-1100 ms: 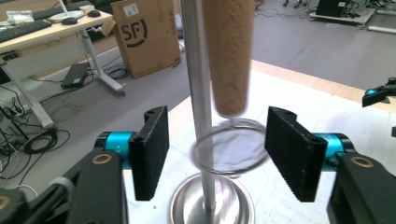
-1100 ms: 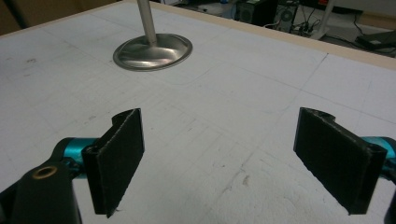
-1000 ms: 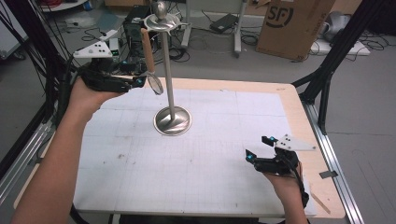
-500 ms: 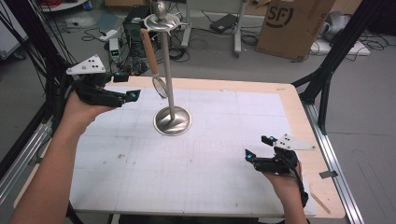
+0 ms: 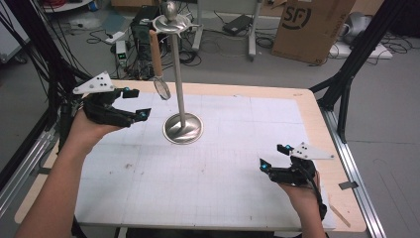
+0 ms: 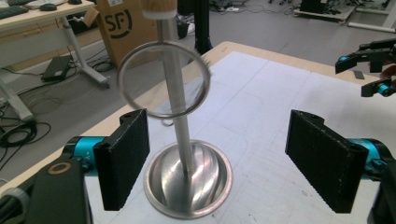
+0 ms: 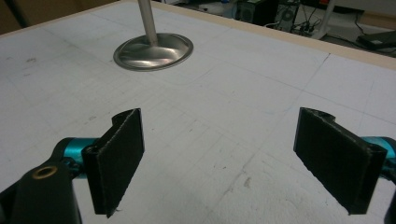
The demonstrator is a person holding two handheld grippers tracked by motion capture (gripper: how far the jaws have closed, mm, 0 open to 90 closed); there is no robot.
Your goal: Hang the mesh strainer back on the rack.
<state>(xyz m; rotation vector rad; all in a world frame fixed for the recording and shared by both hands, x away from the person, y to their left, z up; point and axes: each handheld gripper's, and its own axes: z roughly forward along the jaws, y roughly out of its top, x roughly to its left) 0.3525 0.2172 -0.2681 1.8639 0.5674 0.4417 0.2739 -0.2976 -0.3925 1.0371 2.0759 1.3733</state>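
A metal stand (image 5: 183, 129) with a round base and a thin pole rises at the table's middle back. A small round strainer (image 5: 161, 88) with a wooden handle hangs from the stand's top disc, left of the pole. My left gripper (image 5: 137, 103) is left of the stand and apart from the strainer. Its jaws have just been opening and nothing is between them. In the left gripper view the strainer (image 6: 149, 79) hangs ahead of the wide pads (image 6: 123, 158), over the stand base (image 6: 187, 182). My right gripper (image 5: 273, 155) hovers open at the front right, holding nothing.
A white gridded mat (image 5: 223, 168) covers the wooden table. Black frame legs (image 5: 346, 84) stand at the right. A cardboard box (image 5: 309, 25), a computer tower and cables lie on the floor behind. The right gripper view has the stand base (image 7: 153, 51) far ahead.
My left gripper has drawn back to the left and sunk, away from the strainer, with its jaws spreading wider. The strainer now hangs free on the stand. The right gripper has kept still.
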